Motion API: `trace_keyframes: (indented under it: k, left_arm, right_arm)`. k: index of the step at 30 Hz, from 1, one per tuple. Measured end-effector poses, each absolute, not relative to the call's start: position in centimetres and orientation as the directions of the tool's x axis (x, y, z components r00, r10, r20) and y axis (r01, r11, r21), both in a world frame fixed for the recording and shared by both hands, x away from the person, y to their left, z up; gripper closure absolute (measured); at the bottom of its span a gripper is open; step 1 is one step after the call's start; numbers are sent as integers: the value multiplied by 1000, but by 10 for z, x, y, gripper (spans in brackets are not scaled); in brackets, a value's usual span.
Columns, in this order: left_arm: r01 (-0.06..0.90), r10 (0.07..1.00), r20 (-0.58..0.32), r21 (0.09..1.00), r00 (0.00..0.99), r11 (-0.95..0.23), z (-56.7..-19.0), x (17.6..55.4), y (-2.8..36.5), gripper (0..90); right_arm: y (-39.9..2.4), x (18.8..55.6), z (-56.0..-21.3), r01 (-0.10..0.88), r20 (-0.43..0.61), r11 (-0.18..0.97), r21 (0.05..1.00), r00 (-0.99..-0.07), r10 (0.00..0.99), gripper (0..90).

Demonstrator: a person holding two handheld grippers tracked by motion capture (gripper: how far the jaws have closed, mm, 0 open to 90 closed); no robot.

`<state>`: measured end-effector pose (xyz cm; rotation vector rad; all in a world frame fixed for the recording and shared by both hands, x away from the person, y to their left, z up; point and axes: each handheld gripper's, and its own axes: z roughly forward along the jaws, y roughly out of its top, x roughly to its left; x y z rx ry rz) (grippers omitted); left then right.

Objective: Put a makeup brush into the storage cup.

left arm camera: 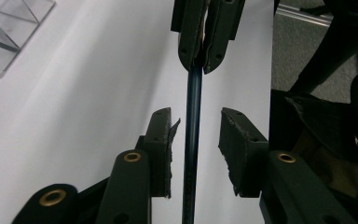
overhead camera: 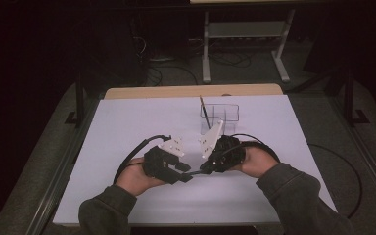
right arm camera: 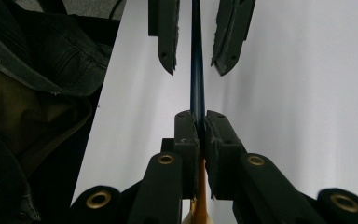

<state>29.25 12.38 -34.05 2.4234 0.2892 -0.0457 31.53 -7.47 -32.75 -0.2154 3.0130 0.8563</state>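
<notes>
Brush between two grippers

Brush (right arm camera: 196, 60), one, clamped in right gripper (right arm camera: 200, 122) above white table (overhead camera: 127, 127). Dark shaft running on between left gripper (left arm camera: 195, 133) pads, parted, not pressing. Farther back: one clear organizer (overhead camera: 223, 113), second brush (overhead camera: 204, 111) leaning inside.

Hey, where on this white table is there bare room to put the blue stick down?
The white table is bare along its left side, left of the left gripper, and along the near edge in front of both hands. It is crowded at centre, where both grippers meet on the blue stick, and behind the right gripper by the clear organizer.
</notes>
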Motion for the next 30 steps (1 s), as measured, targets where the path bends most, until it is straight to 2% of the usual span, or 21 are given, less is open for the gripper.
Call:
trace_keyframes:
  k: [10, 19, 25, 30]
  left_arm:
    - [211, 184, -108, 615, 977, -760, -342, 293, 122, 708]
    - [222, 186, -121, 577, 975, -786, -347, 296, 117, 713]
    - [203, 168, -114, 569, 979, -797, -347, 297, 117, 813]
    - [190, 161, -101, 545, 982, -817, -349, 295, 116, 831]
  right_arm:
    - [-71, 314, -327, -152, -57, 849, 507, -988, -143, 832]
    - [-68, 312, -327, -167, -67, 852, 496, -986, -155, 832]
    - [-64, 311, -328, -186, -76, 849, 495, -982, -171, 832]
    - [-59, 308, -328, -185, -76, 865, 465, -983, -169, 831]
